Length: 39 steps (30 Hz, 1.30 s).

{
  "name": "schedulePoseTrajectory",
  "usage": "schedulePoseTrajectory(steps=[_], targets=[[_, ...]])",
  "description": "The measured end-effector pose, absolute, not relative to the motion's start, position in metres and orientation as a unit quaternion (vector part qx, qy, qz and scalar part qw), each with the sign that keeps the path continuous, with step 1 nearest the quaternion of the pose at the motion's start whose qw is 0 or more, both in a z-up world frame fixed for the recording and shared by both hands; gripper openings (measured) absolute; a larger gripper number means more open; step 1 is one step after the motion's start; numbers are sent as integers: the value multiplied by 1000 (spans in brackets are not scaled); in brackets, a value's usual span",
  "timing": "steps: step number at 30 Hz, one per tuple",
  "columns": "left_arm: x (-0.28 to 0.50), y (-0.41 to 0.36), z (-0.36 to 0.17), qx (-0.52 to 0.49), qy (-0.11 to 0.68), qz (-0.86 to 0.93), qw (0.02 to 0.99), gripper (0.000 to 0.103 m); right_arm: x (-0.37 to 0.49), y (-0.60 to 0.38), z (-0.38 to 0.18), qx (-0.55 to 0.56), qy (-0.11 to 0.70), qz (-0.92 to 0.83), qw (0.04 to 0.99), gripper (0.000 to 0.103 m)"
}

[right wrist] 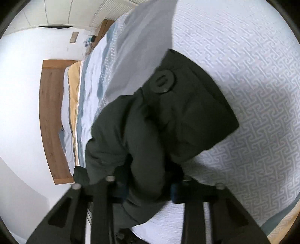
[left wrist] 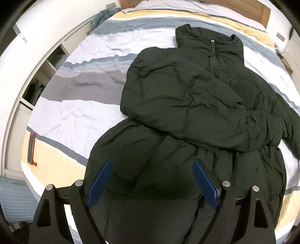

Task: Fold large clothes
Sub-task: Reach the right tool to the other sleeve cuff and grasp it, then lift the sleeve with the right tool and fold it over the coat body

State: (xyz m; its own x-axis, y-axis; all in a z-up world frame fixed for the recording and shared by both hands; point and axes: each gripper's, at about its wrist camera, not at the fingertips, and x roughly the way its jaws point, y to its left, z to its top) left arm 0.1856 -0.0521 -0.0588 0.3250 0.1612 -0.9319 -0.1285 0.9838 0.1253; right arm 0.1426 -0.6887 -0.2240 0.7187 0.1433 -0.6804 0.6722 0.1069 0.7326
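A large dark green puffer jacket (left wrist: 187, 97) lies face up on the bed, collar at the far end, one sleeve folded across its chest. My left gripper (left wrist: 152, 167) is open, its blue pads (left wrist: 100, 182) spread above the jacket's lower hem, holding nothing. In the right wrist view my right gripper (right wrist: 148, 185) is shut on the jacket's other sleeve (right wrist: 150, 131) near the cuff, which has a round button (right wrist: 162, 82), and holds it just above the bedspread.
The bed has a striped white, grey, blue and yellow cover (left wrist: 78, 105). A wooden headboard (right wrist: 49, 116) is at the far end. White shelving (left wrist: 37, 78) runs along the bed's left side. A blue-grey cloth (left wrist: 102, 16) lies at the far left corner.
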Motion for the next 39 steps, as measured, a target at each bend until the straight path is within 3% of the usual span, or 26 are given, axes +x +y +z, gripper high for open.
schedulePoseTrajectory(steps=[5, 19, 30, 39], targets=[[180, -48, -52, 12, 563, 88, 822, 86, 155, -688, -197, 605, 317, -198, 703, 12], [164, 2, -39, -42, 535, 113, 836, 86, 191, -635, -70, 438, 330, -139, 825, 11], [171, 45, -61, -80, 534, 76, 838, 86, 199, -509, 19, 305, 344, -55, 886, 11], [171, 86, -60, -85, 526, 59, 844, 86, 195, -372, 18, 190, 401, 12, 896, 11]])
